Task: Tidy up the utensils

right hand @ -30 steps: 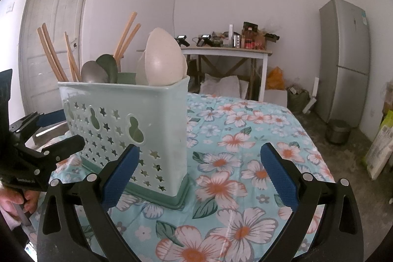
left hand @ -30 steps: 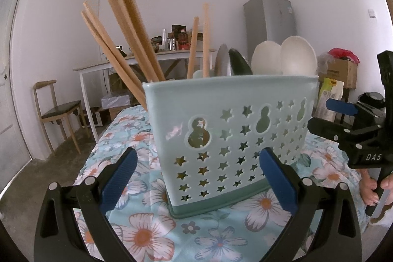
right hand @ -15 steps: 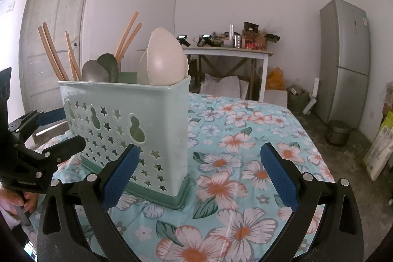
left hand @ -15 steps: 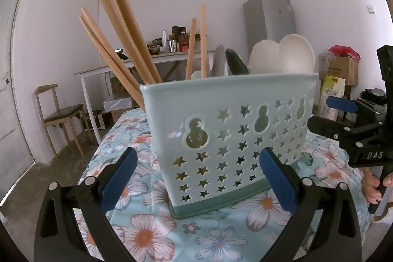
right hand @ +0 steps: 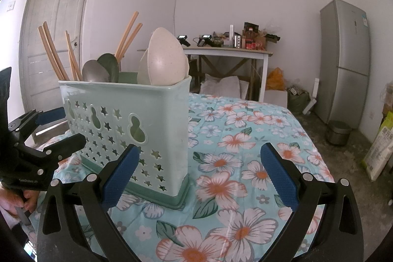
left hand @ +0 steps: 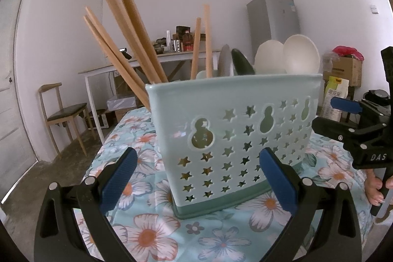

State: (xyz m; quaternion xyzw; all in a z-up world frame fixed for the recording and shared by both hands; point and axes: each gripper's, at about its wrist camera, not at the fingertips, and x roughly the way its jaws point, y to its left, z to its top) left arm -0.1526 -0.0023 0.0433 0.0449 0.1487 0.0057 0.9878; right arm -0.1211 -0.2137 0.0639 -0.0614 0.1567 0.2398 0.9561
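The pale green utensil basket [left hand: 235,134] is seen at frame centre on the flowered counter [right hand: 245,163], already filled: wooden chopsticks [left hand: 127,41] at upper left, spoons [right hand: 100,70] and pale ladles [right hand: 167,58] beside them. No loose utensil is visible, so the sorting is judged nearly or fully done. The left gripper [left hand: 199,178] and right gripper [right hand: 199,176] are held with fingers spread, empty.

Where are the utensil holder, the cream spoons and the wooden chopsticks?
utensil holder [left hand: 235,129], left wrist view, on its star-pierced front wall.
cream spoons [right hand: 167,60], right wrist view, on the nearer spoon's bowl.
wooden chopsticks [left hand: 127,23], left wrist view, mid-shaft of the tallest pair.
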